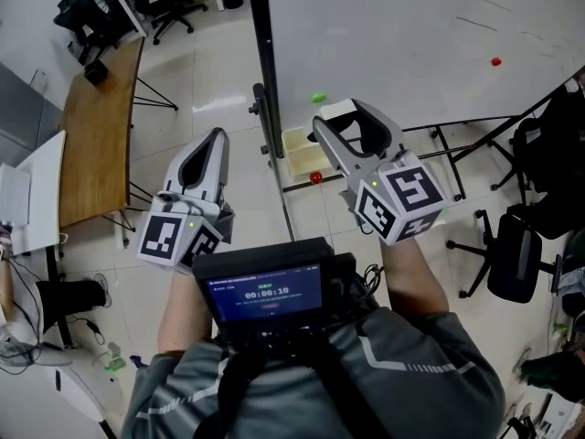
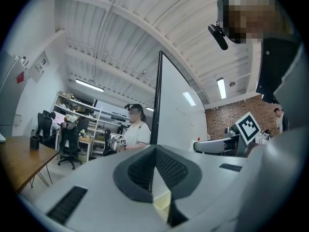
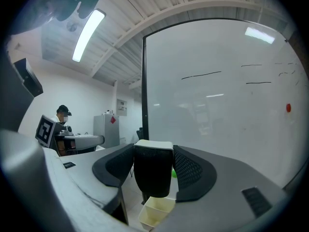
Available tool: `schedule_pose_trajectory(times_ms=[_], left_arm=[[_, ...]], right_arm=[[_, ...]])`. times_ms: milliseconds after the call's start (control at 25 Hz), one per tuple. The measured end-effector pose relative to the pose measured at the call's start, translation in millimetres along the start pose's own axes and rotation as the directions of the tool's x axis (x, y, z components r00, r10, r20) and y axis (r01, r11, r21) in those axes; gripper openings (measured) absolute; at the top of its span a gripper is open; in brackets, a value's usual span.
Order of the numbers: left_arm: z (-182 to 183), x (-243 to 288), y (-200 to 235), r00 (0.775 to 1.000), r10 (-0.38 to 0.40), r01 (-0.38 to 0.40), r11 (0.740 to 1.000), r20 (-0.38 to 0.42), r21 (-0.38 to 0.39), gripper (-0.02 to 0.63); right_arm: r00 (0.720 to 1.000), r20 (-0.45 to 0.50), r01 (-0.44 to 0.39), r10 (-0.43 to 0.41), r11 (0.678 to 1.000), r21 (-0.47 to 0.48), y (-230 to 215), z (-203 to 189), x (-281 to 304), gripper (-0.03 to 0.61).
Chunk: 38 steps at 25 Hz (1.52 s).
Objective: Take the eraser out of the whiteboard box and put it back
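Observation:
The eraser (image 3: 153,170), black felt with a white back, stands upright between the jaws of my right gripper (image 3: 153,168), which is shut on it. In the head view the right gripper (image 1: 340,117) holds the eraser (image 1: 336,111) just above and right of the cream whiteboard box (image 1: 300,152), which hangs at the whiteboard's lower left corner. The box (image 3: 154,210) shows open-topped right under the eraser. My left gripper (image 1: 216,137) hovers left of the board's frame, its jaws closed on nothing; its own view shows the left gripper (image 2: 154,151) with the box (image 2: 161,202) beyond.
The whiteboard (image 1: 411,35) carries a green magnet (image 1: 317,98) and a red magnet (image 1: 495,61). A red ball (image 1: 315,178) sits by the stand under the box. A wooden table (image 1: 96,135) stands left, office chairs (image 1: 512,254) right. A person (image 2: 136,129) stands across the room.

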<state>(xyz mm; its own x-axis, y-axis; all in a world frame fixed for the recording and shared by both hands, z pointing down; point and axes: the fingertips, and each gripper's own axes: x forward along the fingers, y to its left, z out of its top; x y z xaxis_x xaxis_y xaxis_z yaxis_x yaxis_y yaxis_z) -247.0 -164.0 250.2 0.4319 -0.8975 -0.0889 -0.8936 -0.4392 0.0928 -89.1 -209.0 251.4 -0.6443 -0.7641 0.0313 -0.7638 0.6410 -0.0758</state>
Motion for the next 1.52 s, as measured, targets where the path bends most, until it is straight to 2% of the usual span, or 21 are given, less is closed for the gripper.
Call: schedule_pose_trajectory(times_ms=[240,520,760,880,1120,1520], left_arm=[[-5,9,6,0.999,0.038,-0.039,0.999,-0.030,-0.019,0.032],[-15,32,22,0.995,0.075,-0.074,0.997,-0.067,0.011,0.032],[-26,49,33,0.993,0.070,-0.070,0.998,-0.098,0.007,0.032],[-38,55,37,0.991,0.073,-0.074,0.997,-0.114,-0.006,0.032],[-59,59,44,0.986,0.074,-0.080,0.996,-0.148,-0.033,0.032],[-99,63,47,0.975,0.072,-0.088,0.994,-0.208,-0.071,0.032]], right_arm=[[1.000,0.003,0.004,-0.004,1.000,0.005,-10,5,12,0.284],[1.000,0.001,0.005,-0.005,1.000,0.013,-21,7,37,0.284],[1.000,-0.009,-0.003,0.003,1.000,-0.002,-20,4,55,0.284],[1.000,-0.024,-0.016,0.015,1.000,-0.023,-16,-6,64,0.284],[0.998,-0.058,-0.038,0.037,0.999,-0.005,-9,-31,73,0.284],[0.991,-0.129,-0.022,0.027,0.999,0.041,-21,-89,76,0.284]])
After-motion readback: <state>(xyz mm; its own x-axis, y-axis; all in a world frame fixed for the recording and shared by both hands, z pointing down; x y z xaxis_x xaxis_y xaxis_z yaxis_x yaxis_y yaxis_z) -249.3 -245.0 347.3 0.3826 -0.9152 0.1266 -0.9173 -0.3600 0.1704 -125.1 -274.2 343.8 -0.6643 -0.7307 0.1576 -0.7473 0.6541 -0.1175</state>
